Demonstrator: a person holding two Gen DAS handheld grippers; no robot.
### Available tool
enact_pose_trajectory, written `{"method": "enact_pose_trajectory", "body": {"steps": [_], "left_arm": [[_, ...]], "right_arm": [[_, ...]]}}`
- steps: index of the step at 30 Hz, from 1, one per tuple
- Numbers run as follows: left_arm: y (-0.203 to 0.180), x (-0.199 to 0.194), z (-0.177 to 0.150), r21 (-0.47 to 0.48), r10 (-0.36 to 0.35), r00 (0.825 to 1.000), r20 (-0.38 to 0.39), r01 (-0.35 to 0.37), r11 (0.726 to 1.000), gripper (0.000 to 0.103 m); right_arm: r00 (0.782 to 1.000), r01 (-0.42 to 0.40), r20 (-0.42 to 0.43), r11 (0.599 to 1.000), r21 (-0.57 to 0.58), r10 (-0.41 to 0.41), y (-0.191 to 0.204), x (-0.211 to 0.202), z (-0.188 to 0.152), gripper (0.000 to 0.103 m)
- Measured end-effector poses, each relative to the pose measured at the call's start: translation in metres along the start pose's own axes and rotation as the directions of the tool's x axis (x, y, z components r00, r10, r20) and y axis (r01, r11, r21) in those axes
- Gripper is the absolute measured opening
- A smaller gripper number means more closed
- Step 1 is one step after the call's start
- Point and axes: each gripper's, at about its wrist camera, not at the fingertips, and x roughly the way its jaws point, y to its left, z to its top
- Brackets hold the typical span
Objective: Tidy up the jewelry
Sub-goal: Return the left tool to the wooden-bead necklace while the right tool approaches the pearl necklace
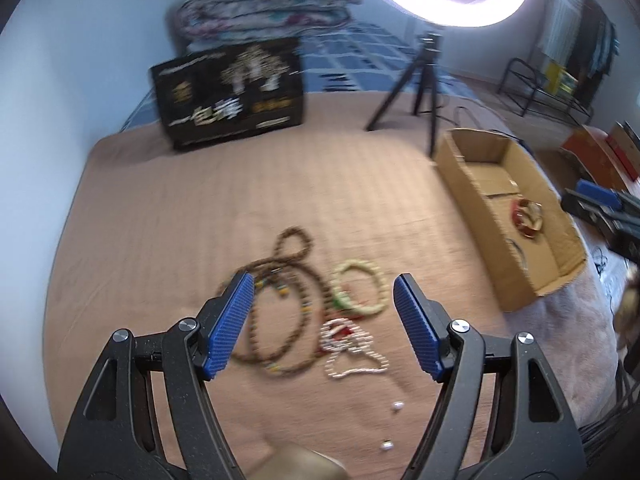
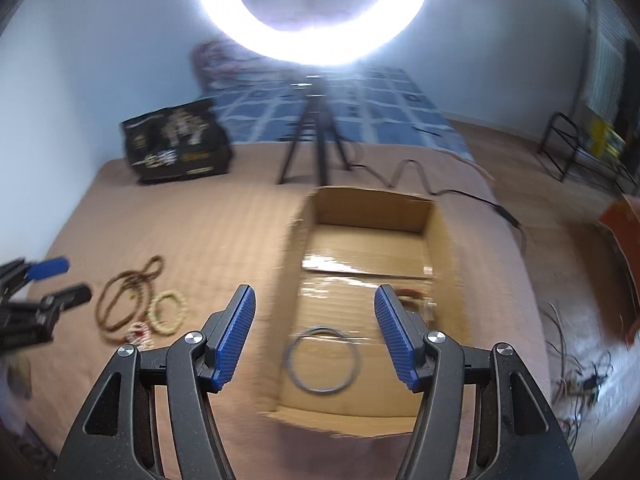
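Ring light [image 2: 312,12] glaring; pale blue wall [image 1: 80,60].

A heap of bead necklaces [image 1: 280,308] and a bracelet [image 1: 362,289] lies on the bed [image 1: 200,208], left of a cardboard box [image 1: 472,200]. In the box rest a wire ring [image 2: 323,364] and some bangles [image 1: 527,218]. Behind the box stands a tripod [image 1: 420,84]; a printed bag [image 1: 228,92] stands farther left.

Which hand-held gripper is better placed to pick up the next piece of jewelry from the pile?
Left. The left hand-held gripper is open right over the bead necklaces on the brown cover, while the right hand-held gripper hangs open above the cardboard box, away from the pile.
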Motion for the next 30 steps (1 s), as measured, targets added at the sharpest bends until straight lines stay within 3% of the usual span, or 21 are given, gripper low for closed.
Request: {"method": "enact_pose_trajectory", "body": {"steps": [3,9,17,30], "left_arm": [[0.021,0.005,-0.004,-0.057,-0.016,1.0,-0.027,0.015,0.998,0.075],[0.058,0.017,-0.013,-0.167,-0.038,0.998,-0.054,0.029,0.986,0.075],[0.084,0.035,-0.022,-0.242,-0.093,0.99,-0.104,0.066,0.968,0.075],[0.098,0.074,-0.015,-0.318,-0.158,0.976,-0.151,0.103,0.942,0.075]], "right_arm": [[0.998,-0.053,-0.021,0.998,-0.025,0.053,0.02,0.005,-0.003,0.072],[0.984,-0.146,-0.113,0.988,-0.041,0.141,0.053,0.024,-0.01,0.072],[0.941,-0.259,-0.241,0.964,-0.06,0.238,0.091,0.056,-0.028,0.072],[0.891,-0.339,-0.357,0.935,-0.107,0.282,0.122,0.085,-0.047,0.062]]}}
